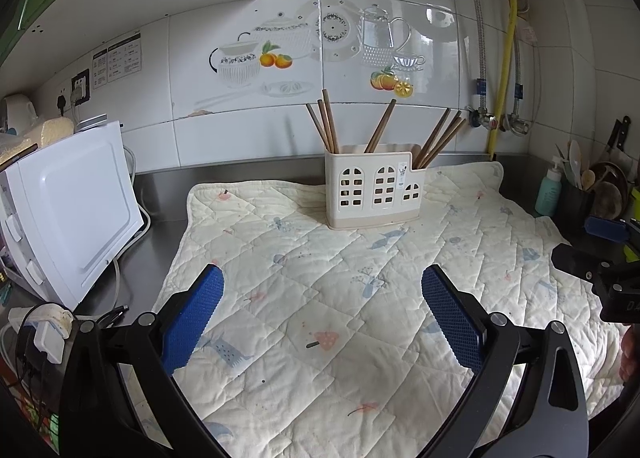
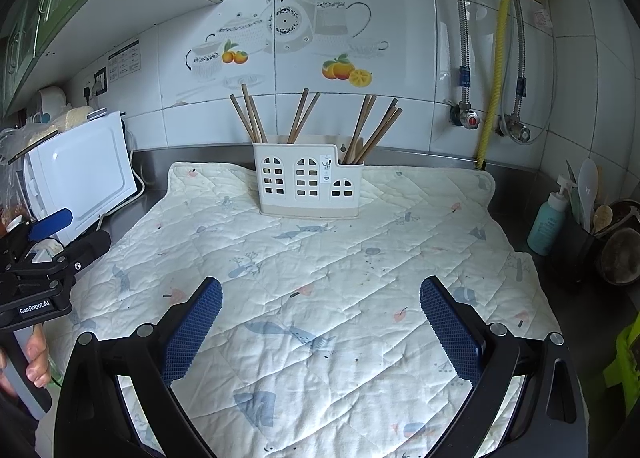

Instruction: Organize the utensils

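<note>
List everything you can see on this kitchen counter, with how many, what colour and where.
utensil holder: one, cream, back centre of mat
chopsticks: about nine, brown, upright in holder, three clusters
quilted mat: one, cream, printed, over counter
microwave: one, white, left
pump bottle: one, teal, right
spoon crock: one, dark, right, holding spoons
yellow hose: one, on wall
left gripper: blue-padded jaws open, empty
right gripper: blue-padded jaws open, empty

The chopsticks [image 2: 304, 115] vanish below the holder [image 2: 308, 181] rim, their lower ends hidden. The holder's label [image 2: 326, 169] is too small to read. The microwave [image 1: 60, 209] runs past the left edge.
</note>
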